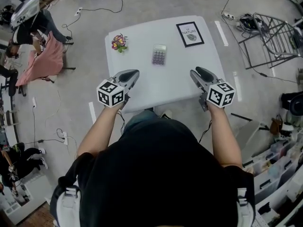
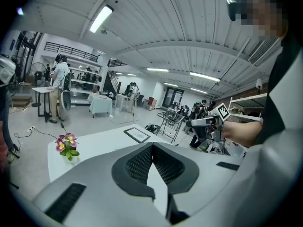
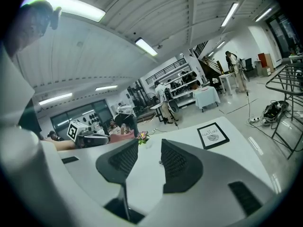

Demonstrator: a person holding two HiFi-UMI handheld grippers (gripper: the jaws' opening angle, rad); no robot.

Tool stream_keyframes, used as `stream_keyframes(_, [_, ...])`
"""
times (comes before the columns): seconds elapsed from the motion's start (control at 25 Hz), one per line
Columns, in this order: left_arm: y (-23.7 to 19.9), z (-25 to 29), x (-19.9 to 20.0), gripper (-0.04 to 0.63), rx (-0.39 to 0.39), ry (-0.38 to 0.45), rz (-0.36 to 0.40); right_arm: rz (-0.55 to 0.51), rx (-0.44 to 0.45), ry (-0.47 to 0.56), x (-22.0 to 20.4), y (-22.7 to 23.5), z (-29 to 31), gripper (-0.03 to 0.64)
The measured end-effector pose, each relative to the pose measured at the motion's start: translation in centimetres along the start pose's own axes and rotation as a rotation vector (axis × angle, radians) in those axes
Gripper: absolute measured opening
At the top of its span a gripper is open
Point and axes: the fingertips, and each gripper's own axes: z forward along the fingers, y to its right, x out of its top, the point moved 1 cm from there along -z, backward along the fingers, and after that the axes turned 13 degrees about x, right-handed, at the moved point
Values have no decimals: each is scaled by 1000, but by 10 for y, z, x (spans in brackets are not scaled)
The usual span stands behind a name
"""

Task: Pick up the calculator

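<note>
Approach step: right claw point(image 1: 199, 73) released, left claw point(image 1: 134, 74) clenched empty, calculator point(image 1: 159, 55) ahead between them, needing a forward reach.

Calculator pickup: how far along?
Done: nothing yet; the calculator lies flat mid-table, untouched. In hand: the approach; the left tongs are shut on nothing and the right tongs are open and empty, both at the near edge of the table, short of the calculator. Left: reach, close on it, lift.
</note>
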Motion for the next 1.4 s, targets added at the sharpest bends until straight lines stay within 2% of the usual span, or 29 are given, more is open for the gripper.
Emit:
stream_keyframes(0.4, [-18,16,-15,18,15,0,-48,-1,24,-60,4,17,30,160])
stream_keyframes(1.0, [-88,76,-20,18,7,-39,-106,14,53,-171,25,77,136,161])
stream_keyframes(1.4, [-104,97,-21,18,6,-53,-133,27,54,-185,35,105,173,161])
